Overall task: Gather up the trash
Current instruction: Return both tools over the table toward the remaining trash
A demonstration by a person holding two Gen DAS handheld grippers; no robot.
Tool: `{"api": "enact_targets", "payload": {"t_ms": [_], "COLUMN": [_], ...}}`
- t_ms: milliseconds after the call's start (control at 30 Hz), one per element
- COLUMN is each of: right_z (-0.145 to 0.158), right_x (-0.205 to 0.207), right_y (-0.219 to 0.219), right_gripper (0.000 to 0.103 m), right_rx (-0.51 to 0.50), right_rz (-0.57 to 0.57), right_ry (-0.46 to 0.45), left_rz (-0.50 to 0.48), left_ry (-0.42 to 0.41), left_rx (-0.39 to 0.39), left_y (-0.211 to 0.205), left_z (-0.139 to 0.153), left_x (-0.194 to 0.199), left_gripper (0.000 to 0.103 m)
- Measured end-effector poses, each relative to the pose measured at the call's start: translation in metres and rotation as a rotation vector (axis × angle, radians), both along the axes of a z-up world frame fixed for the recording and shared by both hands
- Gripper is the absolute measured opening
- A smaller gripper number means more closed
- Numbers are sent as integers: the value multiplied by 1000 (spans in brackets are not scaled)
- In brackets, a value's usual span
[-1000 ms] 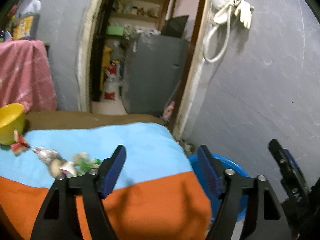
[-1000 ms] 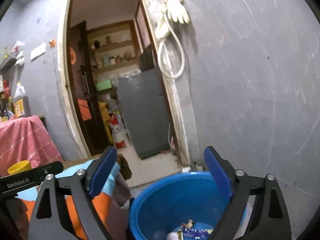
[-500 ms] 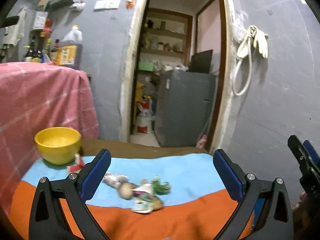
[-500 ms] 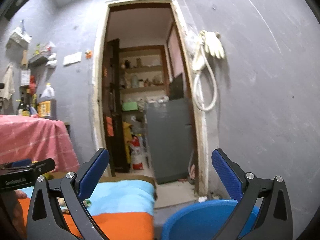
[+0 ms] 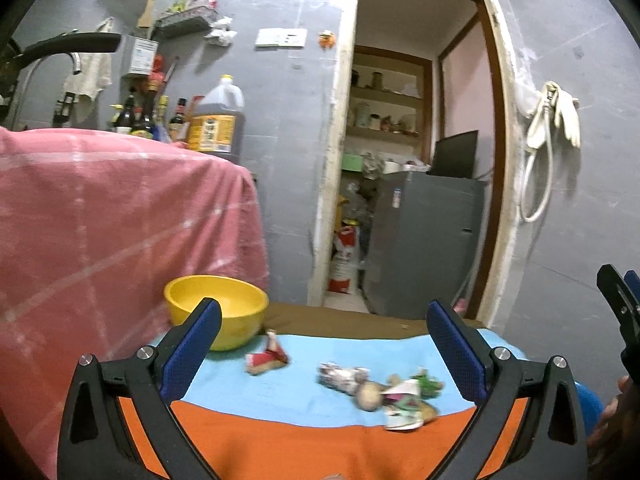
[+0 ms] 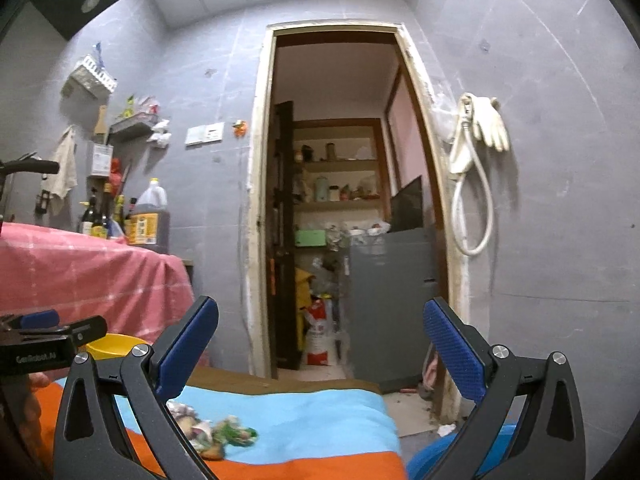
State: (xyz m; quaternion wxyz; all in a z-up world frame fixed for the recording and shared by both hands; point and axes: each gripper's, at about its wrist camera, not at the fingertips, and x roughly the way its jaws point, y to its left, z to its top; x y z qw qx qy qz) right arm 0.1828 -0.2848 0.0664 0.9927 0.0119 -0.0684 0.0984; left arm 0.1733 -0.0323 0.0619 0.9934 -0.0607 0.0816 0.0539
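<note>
Trash lies on a table under a light-blue and orange cloth [image 5: 304, 396]: a red and white wrapper [image 5: 266, 357], a crumpled silvery wrapper [image 5: 340, 374], and a heap of paper and green scraps [image 5: 404, 398]. My left gripper [image 5: 324, 344] hangs open above the cloth's near edge, nothing between its blue pads. My right gripper [image 6: 318, 346] is open too and empty, to the right of the left one and aimed at the doorway. In the right wrist view the scrap heap [image 6: 218, 434] lies low left. A blue bin's rim [image 6: 436, 458] shows at the bottom right, past the table's end.
A yellow bowl [image 5: 216, 310] stands at the cloth's back left. A pink-covered counter [image 5: 112, 220] with bottles and a large oil jug [image 5: 216, 120] rises on the left. Beyond the table an open doorway [image 6: 340, 220] shows shelves and a grey cabinet. Gloves and a hose [image 6: 476, 152] hang on the right wall.
Both grippers swung left, away from the blue bin and toward the table, and both widened to fully open. The bowl and trash moved toward the middle of the left view.
</note>
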Motion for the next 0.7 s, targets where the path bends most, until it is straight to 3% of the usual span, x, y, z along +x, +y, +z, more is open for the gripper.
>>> {"api": "enact_targets", "payload": {"t_ms": [367, 700], "right_z": [-10, -27], "right_x": [15, 33], "right_y": [48, 81], "right_gripper": [103, 103], "right_rx": [-80, -181], "right_rz": [92, 163], "right_ry": [61, 173], "left_rz": [63, 45], "left_ry": [8, 147], "left_rx": [47, 70], "left_y": [42, 67], "left_z": [-15, -39], "left_x": [-6, 22], "left_gripper": [101, 101]}}
